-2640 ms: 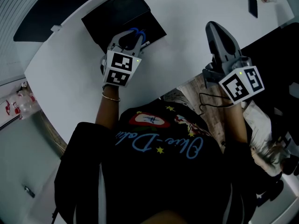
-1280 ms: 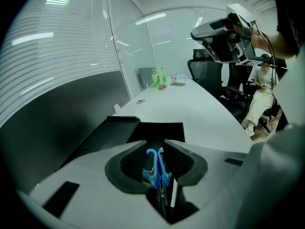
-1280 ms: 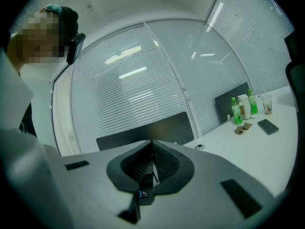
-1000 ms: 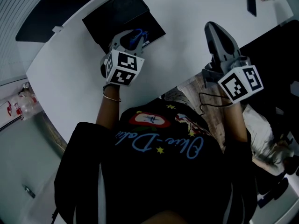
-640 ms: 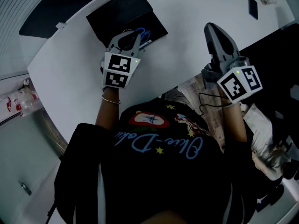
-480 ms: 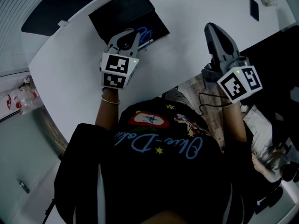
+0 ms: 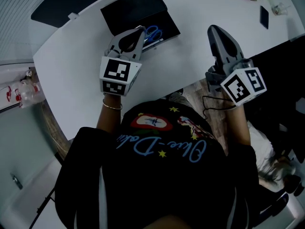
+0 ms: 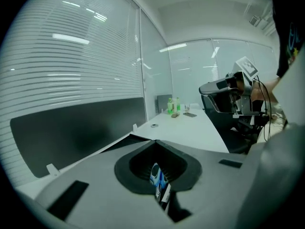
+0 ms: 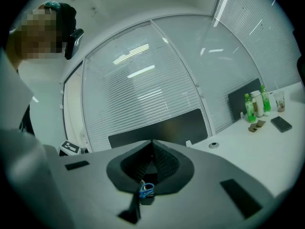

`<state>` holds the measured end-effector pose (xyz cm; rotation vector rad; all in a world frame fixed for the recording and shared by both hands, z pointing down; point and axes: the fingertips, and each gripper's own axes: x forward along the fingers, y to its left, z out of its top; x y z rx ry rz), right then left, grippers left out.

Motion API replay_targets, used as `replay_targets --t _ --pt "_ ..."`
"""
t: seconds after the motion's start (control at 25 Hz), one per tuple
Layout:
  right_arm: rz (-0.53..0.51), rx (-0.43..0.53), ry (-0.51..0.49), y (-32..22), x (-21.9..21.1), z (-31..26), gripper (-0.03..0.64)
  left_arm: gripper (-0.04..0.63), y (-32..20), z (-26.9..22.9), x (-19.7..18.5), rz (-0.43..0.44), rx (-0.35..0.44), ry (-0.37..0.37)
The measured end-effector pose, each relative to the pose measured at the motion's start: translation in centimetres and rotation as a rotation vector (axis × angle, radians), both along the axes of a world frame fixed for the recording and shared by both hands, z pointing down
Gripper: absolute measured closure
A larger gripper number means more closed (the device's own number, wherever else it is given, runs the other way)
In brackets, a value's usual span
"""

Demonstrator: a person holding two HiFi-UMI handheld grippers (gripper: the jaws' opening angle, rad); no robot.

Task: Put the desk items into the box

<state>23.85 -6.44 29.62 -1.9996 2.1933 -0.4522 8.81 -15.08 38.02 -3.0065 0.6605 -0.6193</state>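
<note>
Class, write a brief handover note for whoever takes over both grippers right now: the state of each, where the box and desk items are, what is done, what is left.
Left tongs: shut, empty, by the box's near edge.
Right tongs: shut, empty, at the desk's near edge, apart from the box.
Box: open on the white desk; blue scissors lie inside.
Done: scissors boxed.
Left: perhaps the phone and green bottles at the far end; unclear whether they belong.
</note>
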Motion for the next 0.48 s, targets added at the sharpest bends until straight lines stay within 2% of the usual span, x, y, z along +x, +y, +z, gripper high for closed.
replay_targets --t 0.16,0.48 --pt "-0.032 0.007 -0.002 -0.5 -1.1 -0.2 0.607 0.588 0.3 -1.2 -1.2 -0.027 0.006 0.038" --pt "-0.093 0.012 0.000 -1.8 -2.8 -0.5 0.607 0.588 0.5 -3.3 -2.7 -0.048 0.047 0.065"
